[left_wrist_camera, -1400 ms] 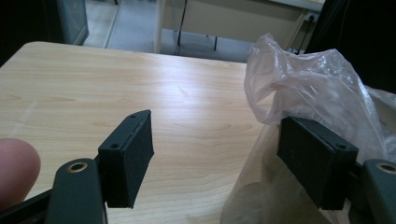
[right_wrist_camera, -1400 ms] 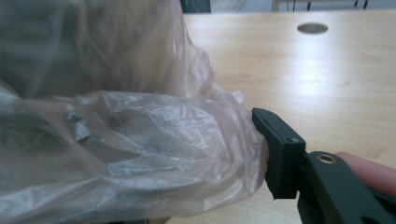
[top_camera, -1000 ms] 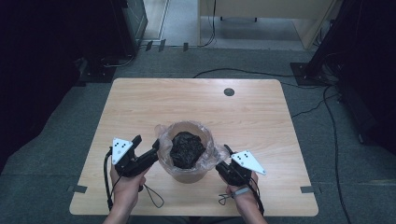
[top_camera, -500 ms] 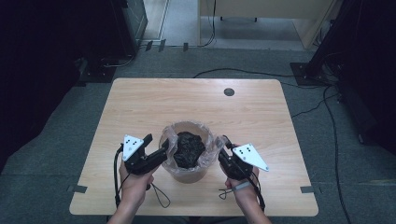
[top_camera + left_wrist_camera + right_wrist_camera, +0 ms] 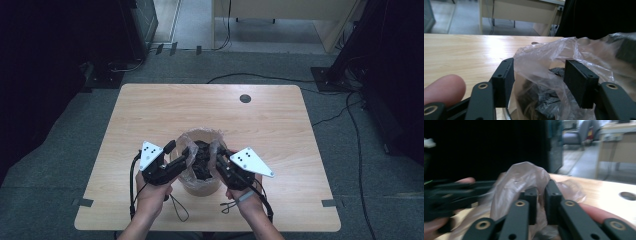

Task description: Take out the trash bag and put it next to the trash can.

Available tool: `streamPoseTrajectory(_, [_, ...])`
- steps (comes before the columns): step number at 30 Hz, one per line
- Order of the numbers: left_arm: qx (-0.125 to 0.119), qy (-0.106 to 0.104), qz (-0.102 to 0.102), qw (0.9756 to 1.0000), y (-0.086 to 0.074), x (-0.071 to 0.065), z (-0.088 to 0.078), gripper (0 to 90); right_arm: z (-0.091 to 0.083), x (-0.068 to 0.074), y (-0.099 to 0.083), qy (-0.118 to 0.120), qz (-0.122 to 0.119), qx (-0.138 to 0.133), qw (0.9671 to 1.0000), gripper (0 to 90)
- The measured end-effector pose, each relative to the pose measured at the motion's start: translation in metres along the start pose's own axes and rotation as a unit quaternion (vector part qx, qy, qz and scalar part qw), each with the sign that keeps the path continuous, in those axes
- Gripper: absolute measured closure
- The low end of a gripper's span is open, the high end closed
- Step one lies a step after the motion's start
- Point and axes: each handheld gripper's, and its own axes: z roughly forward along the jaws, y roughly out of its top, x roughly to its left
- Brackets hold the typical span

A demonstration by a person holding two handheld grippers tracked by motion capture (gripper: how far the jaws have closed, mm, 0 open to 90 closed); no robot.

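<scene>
On the wooden table, near its front edge, stands a round bin lined with a clear plastic bag. The right gripper pinches the bag's right rim. The left gripper, jaws just closing, straddles the left rim without pressing.

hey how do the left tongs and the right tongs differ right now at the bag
The left tongs stand apart with the clear bag loose between their jaws; they have just been closing. The right tongs are pinched shut on a fold of it. Both work the bag's rim over the bin.
</scene>
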Motion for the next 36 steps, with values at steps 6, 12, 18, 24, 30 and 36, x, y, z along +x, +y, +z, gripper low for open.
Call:
streamPoseTrajectory(6, [0.005,-0.003,-0.009,0.9999,0.001,0.005,-0.002,38.8,-0.005,0.010,-0.008,0.055,0.043,0.030,0.9971,70.0])
streamPoseTrajectory(12, [0.005,-0.006,-0.018,0.9998,0.002,0.007,-0.003,38.5,-0.011,0.023,-0.007,0.078,0.036,0.053,0.9949,51.0])
streamPoseTrajectory(18, [0.003,-0.011,-0.020,0.9997,0.003,0.010,-0.012,38.1,-0.020,0.025,-0.007,0.070,0.031,0.069,0.9947,41.9])
streamPoseTrajectory(24, [0.008,-0.029,-0.010,0.9995,-0.001,0.006,-0.022,39.2,-0.031,0.016,-0.012,0.044,0.020,0.079,0.9957,41.9])
streamPoseTrajectory(30, [0.011,-0.045,-0.003,0.9989,-0.004,0.004,-0.025,39.7,-0.039,0.010,-0.022,0.061,0.023,0.093,0.9936,41.6])
streamPoseTrajectory(36, [0.016,-0.022,0.015,0.9995,-0.004,0.000,-0.024,52.3,-0.043,0.009,-0.023,0.102,0.031,0.087,0.9905,40.8])
